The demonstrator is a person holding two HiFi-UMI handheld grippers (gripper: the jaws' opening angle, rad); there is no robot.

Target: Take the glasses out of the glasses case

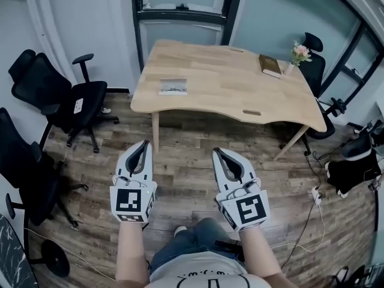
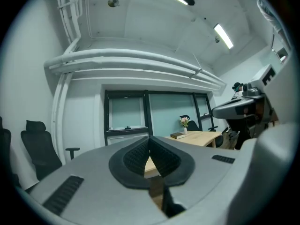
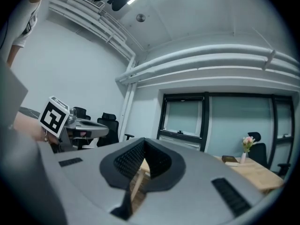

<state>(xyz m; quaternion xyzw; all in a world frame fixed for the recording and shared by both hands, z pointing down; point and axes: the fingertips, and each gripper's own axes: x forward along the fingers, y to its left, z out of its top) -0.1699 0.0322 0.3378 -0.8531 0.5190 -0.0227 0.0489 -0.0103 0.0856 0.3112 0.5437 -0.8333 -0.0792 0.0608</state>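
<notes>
nothing is done yet — we stand well short of the table (image 1: 240,83), with our left gripper (image 1: 143,146) and right gripper (image 1: 218,153) both pinched shut and empty. the glasses case (image 1: 173,87) lies near the table's left edge, untouched.

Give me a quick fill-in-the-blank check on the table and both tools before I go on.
The left tool and right tool both have their jaws ____. The glasses case lies on the table's ____ half. The book and flower vase sit at its far ____ corner.
Missing words: shut; left; right.
</notes>
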